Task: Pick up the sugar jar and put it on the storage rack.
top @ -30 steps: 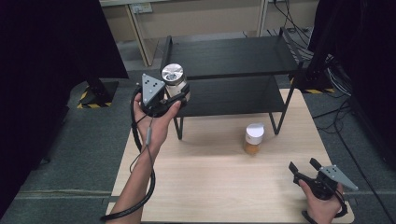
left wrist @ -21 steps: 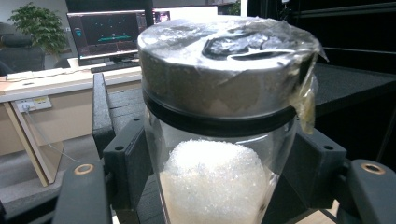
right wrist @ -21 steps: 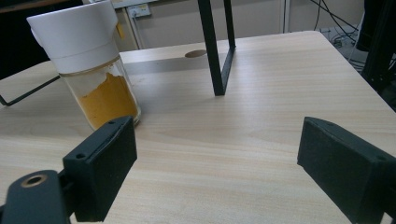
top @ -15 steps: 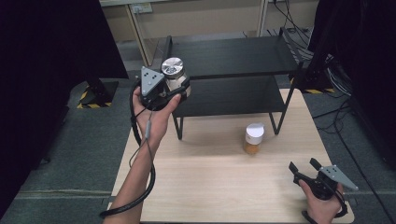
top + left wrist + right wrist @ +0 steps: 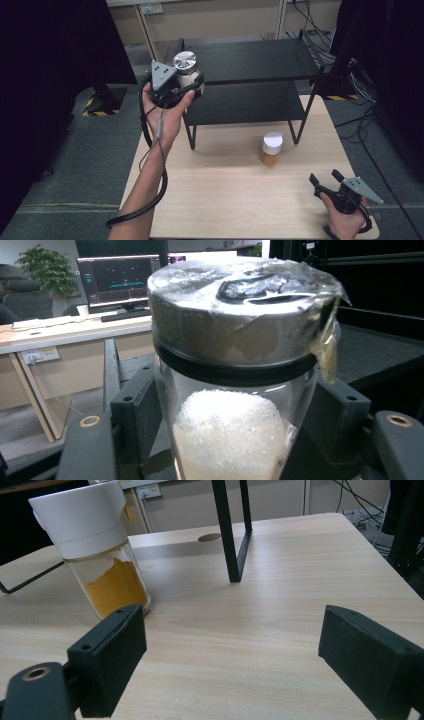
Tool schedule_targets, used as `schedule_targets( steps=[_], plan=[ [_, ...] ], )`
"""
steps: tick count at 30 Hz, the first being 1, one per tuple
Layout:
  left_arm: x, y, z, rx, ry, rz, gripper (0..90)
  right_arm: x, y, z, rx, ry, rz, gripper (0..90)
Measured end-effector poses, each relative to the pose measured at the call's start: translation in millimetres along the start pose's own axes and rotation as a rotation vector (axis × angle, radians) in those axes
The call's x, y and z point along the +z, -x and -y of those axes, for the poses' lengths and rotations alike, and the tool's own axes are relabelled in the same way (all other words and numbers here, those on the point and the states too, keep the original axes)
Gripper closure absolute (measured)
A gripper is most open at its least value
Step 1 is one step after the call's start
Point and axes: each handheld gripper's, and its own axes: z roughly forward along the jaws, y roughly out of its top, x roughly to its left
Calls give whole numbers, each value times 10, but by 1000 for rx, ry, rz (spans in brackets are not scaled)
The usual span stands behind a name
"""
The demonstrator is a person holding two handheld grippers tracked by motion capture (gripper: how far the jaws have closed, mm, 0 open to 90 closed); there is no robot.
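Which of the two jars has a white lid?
The jar of orange powder standing on the table has it; the jar of white grains in the left tool has a metal lid.

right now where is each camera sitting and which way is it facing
High view: fixed above the person's side, looking forward and down on the table and black shelf; both forearms, left gripper and right gripper show.
Left gripper view: rides the left gripper, looking along its jaws at the clamped silver-lidded jar, held up by the shelf.
Right gripper view: rides the right gripper, low over the table, looking between open jaws toward the white-lidded jar.
Shared: the white-lidded jar also stands in the high view.
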Motion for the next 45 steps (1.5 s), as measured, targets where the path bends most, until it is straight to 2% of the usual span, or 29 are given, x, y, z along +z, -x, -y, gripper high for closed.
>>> schedule_targets(
  steps=[8, 12, 21, 23, 30, 45],
  plan=[
    [92, 33, -82, 1, -4, -22, 310, 1, 2, -2, -1, -1, 0, 120],
    [179, 64, -131, 17, -4, -51, 310, 2, 1, -2, 0, -1, 0, 120],
    [388, 82, -146, 21, -22, -101, 310, 2, 10, -5, 4, -2, -1, 120],
    [427, 75, -144, 12, -25, -101, 310, 1, 10, -3, 3, -1, -1, 120],
    [531, 114, -165, 24, -42, -112, 310, 2, 12, -6, 3, -3, -3, 120],
    [630, 88, -228, -13, -83, -105, 309, 4, 12, -9, 2, -5, -3, 120]
  ],
)
